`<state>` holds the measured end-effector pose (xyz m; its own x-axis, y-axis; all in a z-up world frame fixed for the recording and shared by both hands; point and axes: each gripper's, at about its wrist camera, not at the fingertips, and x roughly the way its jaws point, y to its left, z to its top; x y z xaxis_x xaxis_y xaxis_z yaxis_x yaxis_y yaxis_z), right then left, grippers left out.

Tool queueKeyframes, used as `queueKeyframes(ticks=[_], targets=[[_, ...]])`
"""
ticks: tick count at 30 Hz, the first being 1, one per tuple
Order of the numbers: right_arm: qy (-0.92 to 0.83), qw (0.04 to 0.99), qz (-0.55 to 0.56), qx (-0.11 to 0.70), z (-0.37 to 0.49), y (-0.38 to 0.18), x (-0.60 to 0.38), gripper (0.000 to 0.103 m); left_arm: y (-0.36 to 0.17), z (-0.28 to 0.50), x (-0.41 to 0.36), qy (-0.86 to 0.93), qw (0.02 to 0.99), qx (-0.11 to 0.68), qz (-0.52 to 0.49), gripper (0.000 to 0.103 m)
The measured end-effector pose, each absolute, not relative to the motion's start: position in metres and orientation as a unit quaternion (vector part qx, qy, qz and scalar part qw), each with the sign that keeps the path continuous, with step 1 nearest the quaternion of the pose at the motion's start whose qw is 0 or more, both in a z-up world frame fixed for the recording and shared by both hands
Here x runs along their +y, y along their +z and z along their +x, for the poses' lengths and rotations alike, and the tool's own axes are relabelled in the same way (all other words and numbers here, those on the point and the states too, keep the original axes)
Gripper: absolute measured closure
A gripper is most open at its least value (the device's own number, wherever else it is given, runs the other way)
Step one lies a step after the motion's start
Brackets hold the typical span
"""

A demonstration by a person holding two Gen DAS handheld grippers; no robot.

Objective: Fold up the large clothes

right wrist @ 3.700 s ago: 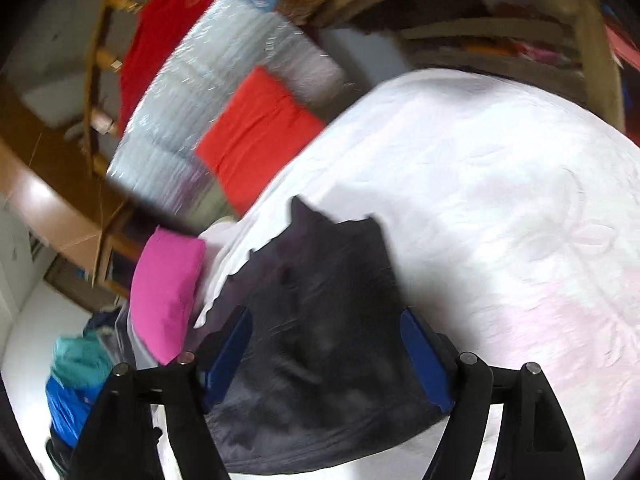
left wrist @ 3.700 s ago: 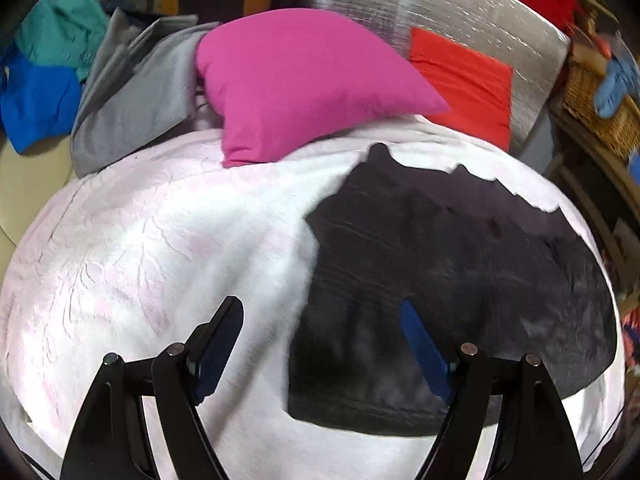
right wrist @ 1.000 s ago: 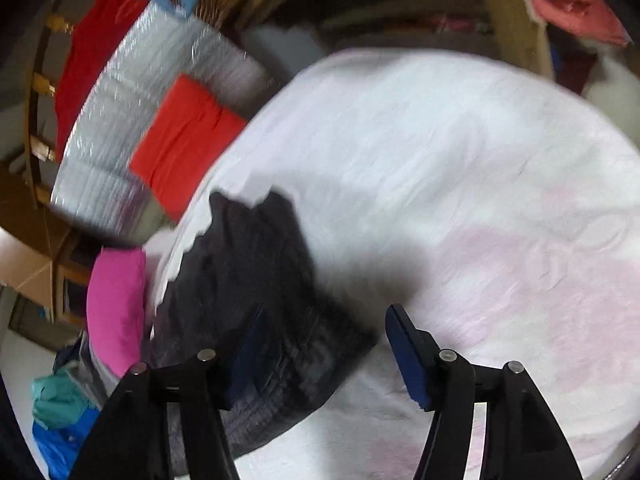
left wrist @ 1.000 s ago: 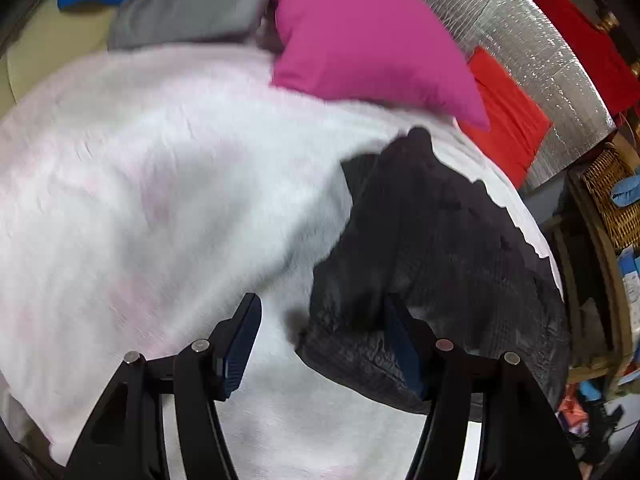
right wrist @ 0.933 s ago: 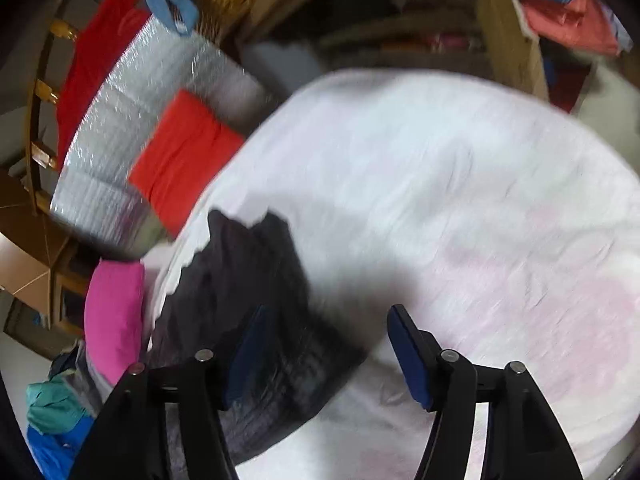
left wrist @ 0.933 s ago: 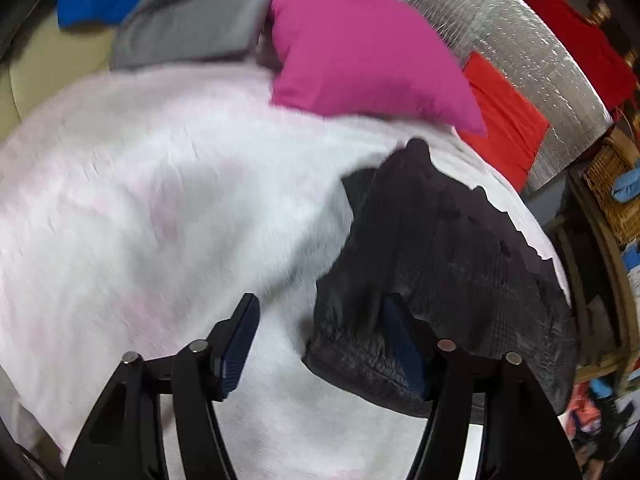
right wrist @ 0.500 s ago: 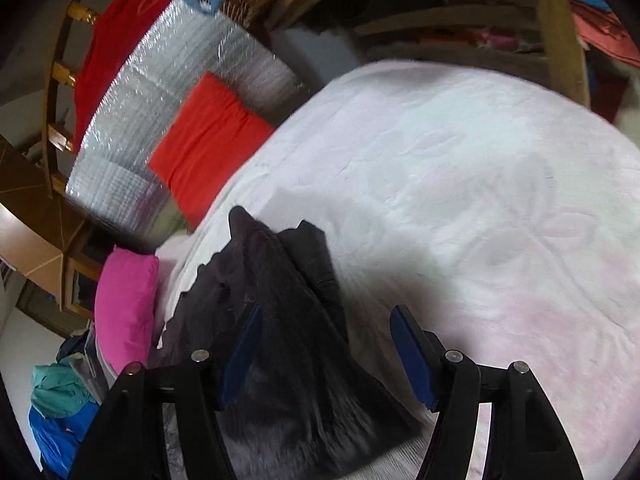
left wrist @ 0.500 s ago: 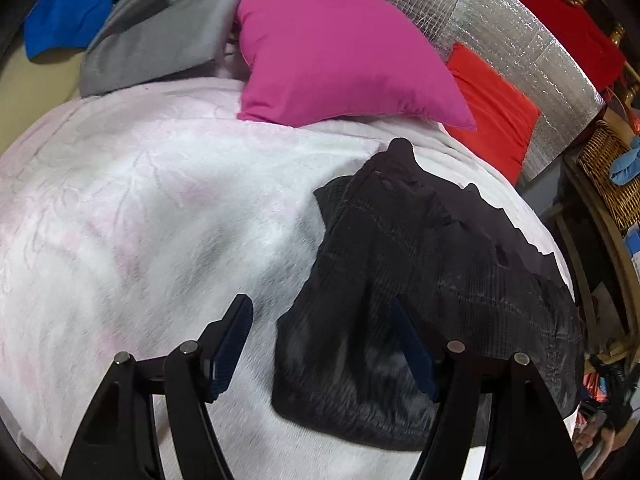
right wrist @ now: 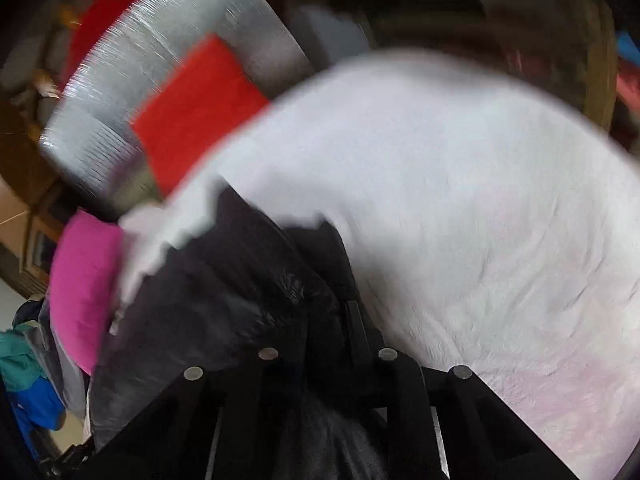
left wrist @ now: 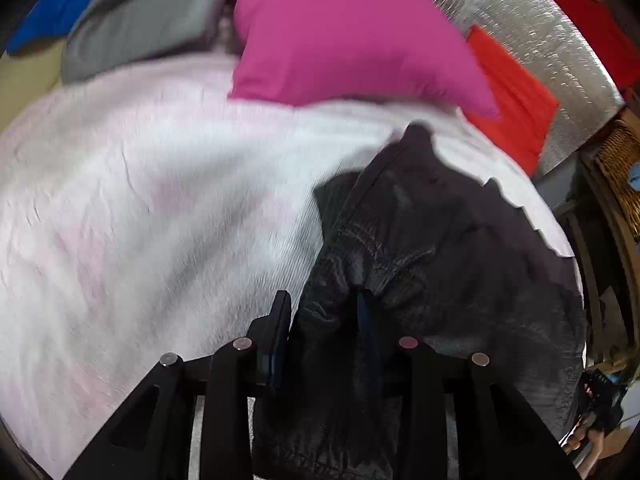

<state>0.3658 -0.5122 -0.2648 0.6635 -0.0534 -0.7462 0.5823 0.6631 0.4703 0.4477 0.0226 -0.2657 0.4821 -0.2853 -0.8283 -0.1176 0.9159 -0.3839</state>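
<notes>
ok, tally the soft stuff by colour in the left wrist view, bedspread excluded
Black: 1, the dark garment, pinched by the left gripper
Pink: 1, the pillow
Red: 2, the cushion and a red cloth above the silver panel
Grey: 1, folded garment
Blue: 1, cloth at top left
Total: 6

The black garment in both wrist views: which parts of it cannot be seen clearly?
- Left wrist view: near hem of the black garment is hidden behind the left gripper.
- Right wrist view: the black garment is motion-blurred; the pinched part lies hidden inside the right gripper.
- What type of garment it is: cannot tell.
</notes>
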Motion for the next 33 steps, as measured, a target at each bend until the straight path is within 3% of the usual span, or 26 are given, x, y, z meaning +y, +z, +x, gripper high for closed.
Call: queueKeyframes(ticks=[2, 3, 4, 5, 6, 10, 13, 20, 33], targets=[[-0.185, 0.843, 0.364, 0.35, 0.363, -0.252, -0.514, 0.08, -0.262, 0.448, 0.023, -0.048, 0.839, 0.503, -0.2, 0.066], [-0.176, 0.848, 0.37, 0.338, 0.36, -0.244, -0.516, 0.078, -0.259, 0.448, 0.023, -0.046, 0.842, 0.502, -0.195, 0.06], [-0.163, 0.85, 0.38, 0.326, 0.356, -0.239, -0.519, 0.059, -0.255, 0.448, 0.024, -0.045, 0.845, 0.498, -0.191, 0.051], [-0.153, 0.849, 0.396, 0.314, 0.351, -0.235, -0.523, 0.032, -0.252, 0.448, 0.025, -0.046, 0.847, 0.495, -0.19, 0.046], [-0.148, 0.847, 0.413, 0.3, 0.346, -0.233, -0.528, 0.023, -0.248, 0.447, 0.026, -0.052, 0.849, 0.49, -0.191, 0.044], [-0.115, 0.828, 0.459, 0.301, 0.337, -0.238, -0.552, 0.021, -0.235, 0.448, 0.023, -0.098, 0.852, 0.478, -0.188, 0.032], [-0.102, 0.81, 0.476, 0.328, 0.338, -0.248, -0.566, 0.021, -0.23, 0.45, 0.02, -0.138, 0.851, 0.474, -0.181, 0.028], [-0.058, 0.782, 0.478, 0.396, 0.35, -0.276, -0.573, 0.021, -0.25, 0.471, 0.023, -0.211, 0.807, 0.506, -0.219, 0.026], [0.007, 0.765, 0.469, 0.44, 0.384, -0.292, -0.562, 0.017, -0.26, 0.49, 0.013, -0.267, 0.782, 0.518, -0.222, 0.022]])
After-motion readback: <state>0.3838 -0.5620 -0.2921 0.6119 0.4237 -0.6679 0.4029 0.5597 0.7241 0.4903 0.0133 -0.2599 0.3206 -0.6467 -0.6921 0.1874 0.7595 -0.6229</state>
